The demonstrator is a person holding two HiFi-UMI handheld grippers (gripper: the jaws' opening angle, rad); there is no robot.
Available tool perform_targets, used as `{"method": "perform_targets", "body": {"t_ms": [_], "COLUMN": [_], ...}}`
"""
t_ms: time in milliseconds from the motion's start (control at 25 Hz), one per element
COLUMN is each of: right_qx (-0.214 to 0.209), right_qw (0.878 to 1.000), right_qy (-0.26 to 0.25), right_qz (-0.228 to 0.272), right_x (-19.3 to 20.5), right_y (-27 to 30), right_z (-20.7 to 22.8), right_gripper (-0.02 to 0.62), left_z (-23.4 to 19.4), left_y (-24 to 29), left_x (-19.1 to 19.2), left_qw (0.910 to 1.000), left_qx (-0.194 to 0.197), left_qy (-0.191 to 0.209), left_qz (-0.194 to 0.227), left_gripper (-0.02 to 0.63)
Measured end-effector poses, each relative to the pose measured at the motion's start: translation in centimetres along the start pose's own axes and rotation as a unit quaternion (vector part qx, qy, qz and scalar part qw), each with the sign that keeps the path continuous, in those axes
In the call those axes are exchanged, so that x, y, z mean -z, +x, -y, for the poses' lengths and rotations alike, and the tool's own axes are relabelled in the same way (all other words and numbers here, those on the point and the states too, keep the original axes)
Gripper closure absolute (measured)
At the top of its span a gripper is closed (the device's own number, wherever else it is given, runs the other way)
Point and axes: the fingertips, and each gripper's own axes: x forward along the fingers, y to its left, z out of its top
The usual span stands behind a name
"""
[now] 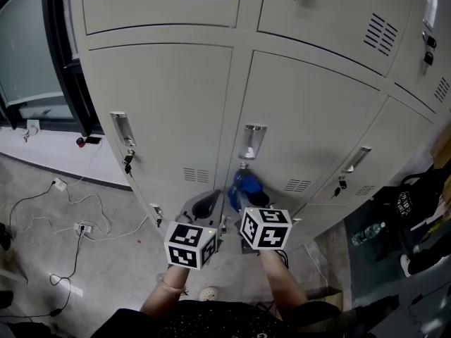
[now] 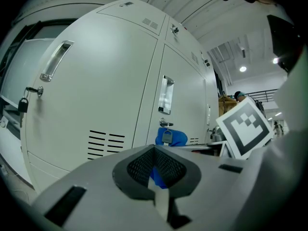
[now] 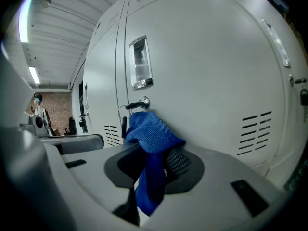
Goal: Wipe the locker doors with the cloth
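Head view: a bank of pale grey metal lockers (image 1: 169, 97) fills the frame, and three doors of its middle row each carry one chrome handle. Two hand-held grippers reach toward the middle door. The left gripper (image 1: 205, 205) stands just beside the right gripper (image 1: 245, 197), and each carries one black-and-white marker cube. One blue terry cloth (image 1: 244, 186) sits at the right gripper's tip, against the middle door (image 1: 310, 125) and just below its handle (image 1: 252, 141).

Left gripper view: the left gripper's (image 2: 155, 149) two jaws meet at their tips with nothing held between them. Two doors show ahead, each with one set of vent slots. The cloth (image 2: 176, 137) lies bunched on the further door, with one key tag (image 2: 166, 137) hanging in front of it.

Right gripper view: the right gripper's (image 3: 155, 154) jaws are closed tight on the cloth (image 3: 153, 131). Its bunched top presses against the door (image 3: 211, 81) under one key (image 3: 136, 104) in the lock, and its tail hangs down between the jaws.
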Motion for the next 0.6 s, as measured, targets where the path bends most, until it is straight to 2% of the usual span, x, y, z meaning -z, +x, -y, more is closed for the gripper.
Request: {"method": "perform_targets", "body": {"t_ms": [600], "right_qx": [0.046], "right_qw": [0.999], "right_qy": [0.010], "right_qz": [0.007], "right_x": [-0.2], "right_y": [-3.4], "right_z": [7.4], "right_gripper": [0.500], "left_z": [4.4], "left_y": [2.4], "left_x": [0.3], "left_qw": [0.9999], "left_qx": [0.013], "left_qy": [-0.003], "left_qz": [-0.003], "left_gripper": [0.600]}}
